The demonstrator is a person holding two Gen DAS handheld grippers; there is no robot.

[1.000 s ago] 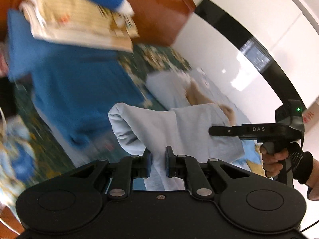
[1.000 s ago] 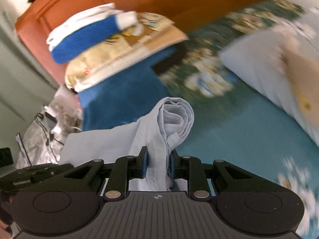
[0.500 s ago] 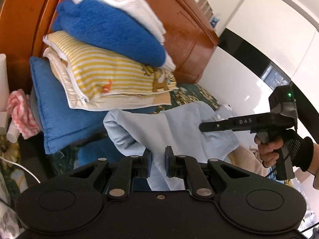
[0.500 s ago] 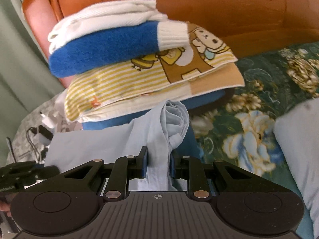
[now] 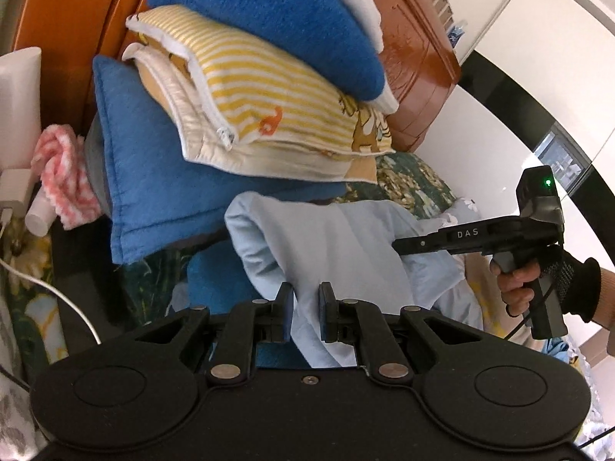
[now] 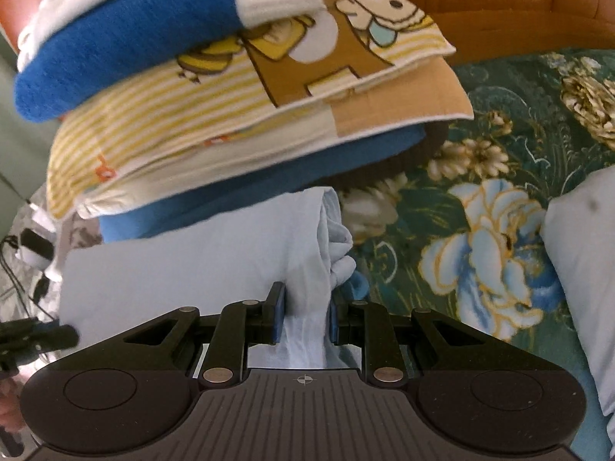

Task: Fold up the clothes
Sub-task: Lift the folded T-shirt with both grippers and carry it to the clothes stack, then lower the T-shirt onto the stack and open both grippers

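Note:
A folded light blue garment [image 5: 338,246] hangs between both grippers, held just in front of a stack of folded clothes. My left gripper [image 5: 305,301] is shut on its left end. My right gripper [image 6: 305,303] is shut on its bunched right end [image 6: 326,238]; that gripper also shows in the left wrist view [image 5: 476,236], held by a gloved hand. The stack holds a white and blue sweater [image 6: 127,34], a yellow striped cartoon piece [image 6: 230,92] and a blue cushion [image 5: 153,176] underneath.
An orange-brown headboard [image 6: 499,7] stands behind the stack. A green floral bedspread [image 6: 480,192] lies to the right, with a pale pillow [image 6: 588,253] at its edge. A pink and white cloth [image 5: 65,176], white bottles and a cable [image 5: 57,296] lie at left.
Both grippers have carried the light blue garment toward the headboard. The stack of folded clothes is now much closer and larger in both views.

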